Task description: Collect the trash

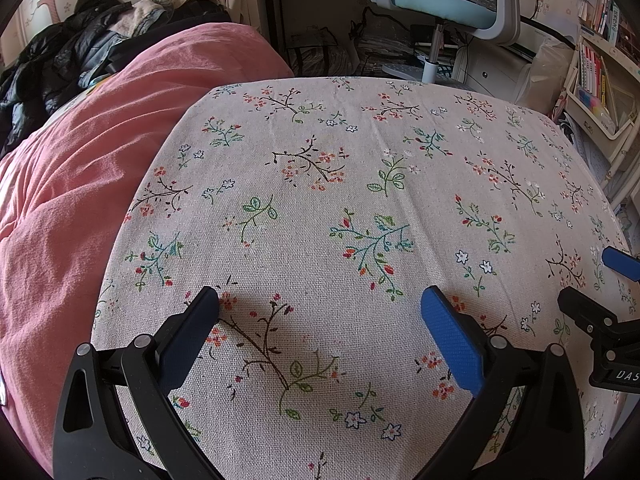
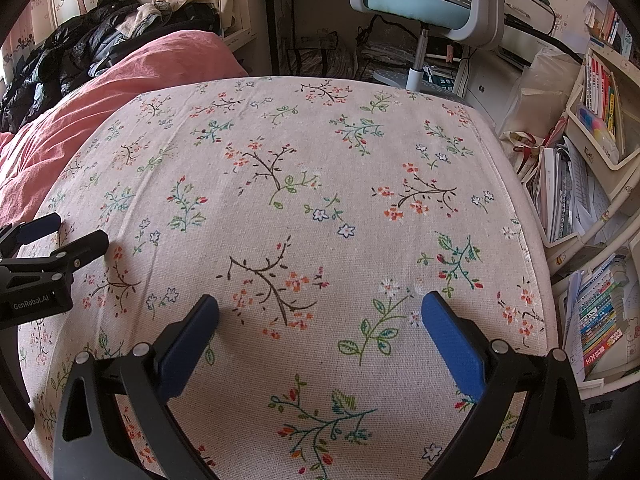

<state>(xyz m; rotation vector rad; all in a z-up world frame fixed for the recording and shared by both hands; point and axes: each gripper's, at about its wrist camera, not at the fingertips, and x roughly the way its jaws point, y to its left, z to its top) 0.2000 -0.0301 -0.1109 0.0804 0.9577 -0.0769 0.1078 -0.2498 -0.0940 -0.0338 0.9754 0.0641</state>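
Hovering wide-open over the floral-cloth table, left claw and right claw hold nothing; no trash visible, so next move likely means searching.

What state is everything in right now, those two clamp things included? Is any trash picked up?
Left gripper: open, holding nothing.
Right gripper: open, holding nothing.
Floral tablecloth: spread flat, no trash visible on it.
Pink blanket: rumpled beside the table.
Office chair: upright, unoccupied.
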